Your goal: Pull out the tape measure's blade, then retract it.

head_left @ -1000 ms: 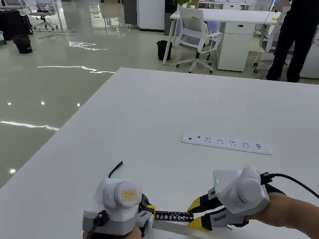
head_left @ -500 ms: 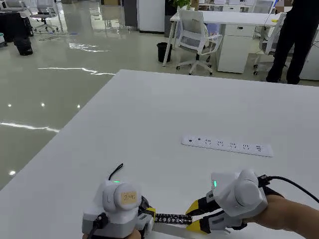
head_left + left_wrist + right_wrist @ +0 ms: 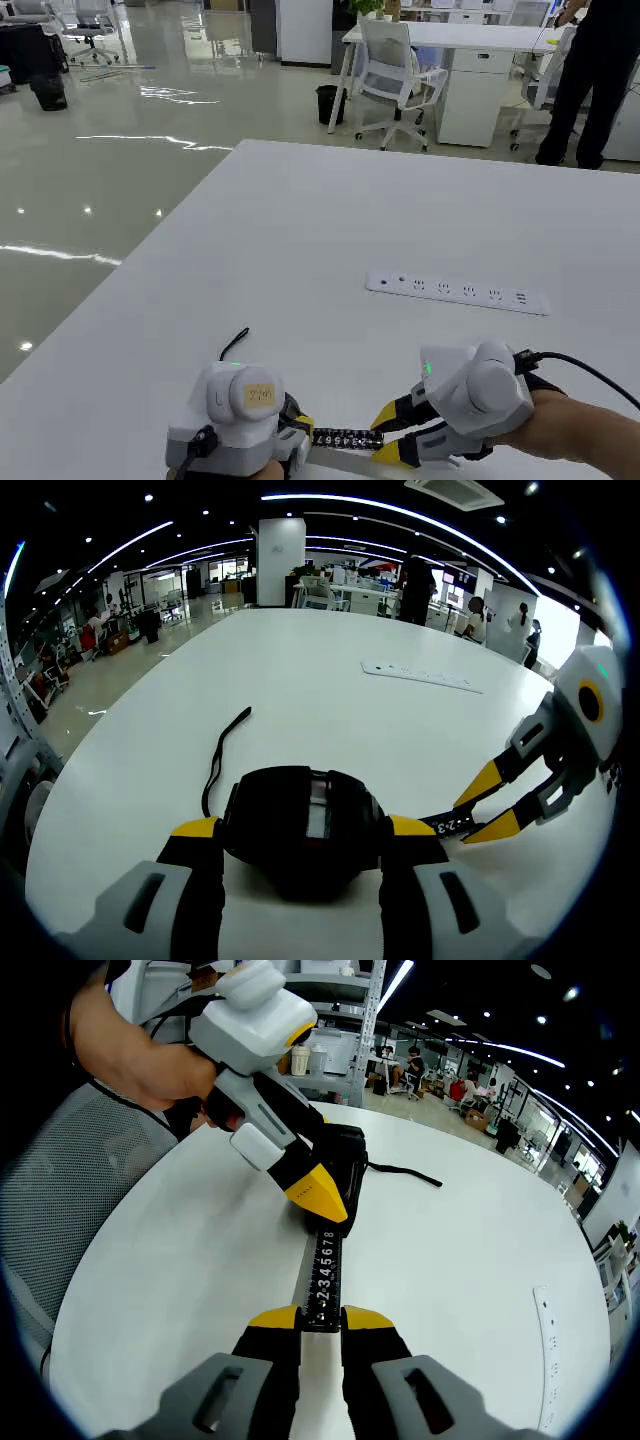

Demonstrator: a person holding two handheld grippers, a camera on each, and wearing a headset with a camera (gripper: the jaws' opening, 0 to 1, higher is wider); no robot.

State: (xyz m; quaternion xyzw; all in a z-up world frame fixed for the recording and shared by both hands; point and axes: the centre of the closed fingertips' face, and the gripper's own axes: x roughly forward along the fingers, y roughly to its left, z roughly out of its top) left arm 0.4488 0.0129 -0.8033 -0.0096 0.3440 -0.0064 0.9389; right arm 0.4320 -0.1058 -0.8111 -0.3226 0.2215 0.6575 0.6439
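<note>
The black tape measure [image 3: 305,820] rests on the white table [image 3: 300,230], and my left gripper [image 3: 303,830] is shut on its case from both sides. A short length of blade [image 3: 324,1275] with black numbers runs out of the case [image 3: 345,1160] to my right gripper [image 3: 320,1318], which is shut on the blade's end. In the head view the left gripper [image 3: 298,430] sits at the bottom left, the right gripper [image 3: 383,438] at the bottom right, and the blade [image 3: 345,438] bridges them low over the table. The tape's black wrist strap [image 3: 220,750] trails behind the case.
A white power strip [image 3: 457,289] lies farther back on the table. Beyond the far edge stand an office chair [image 3: 392,70], a white desk [image 3: 470,60] and a person [image 3: 590,80]. The table's left edge drops to a glossy floor.
The right gripper has edged slightly toward the left one, and the exposed blade looks a little shorter. Both grips are unchanged.
</note>
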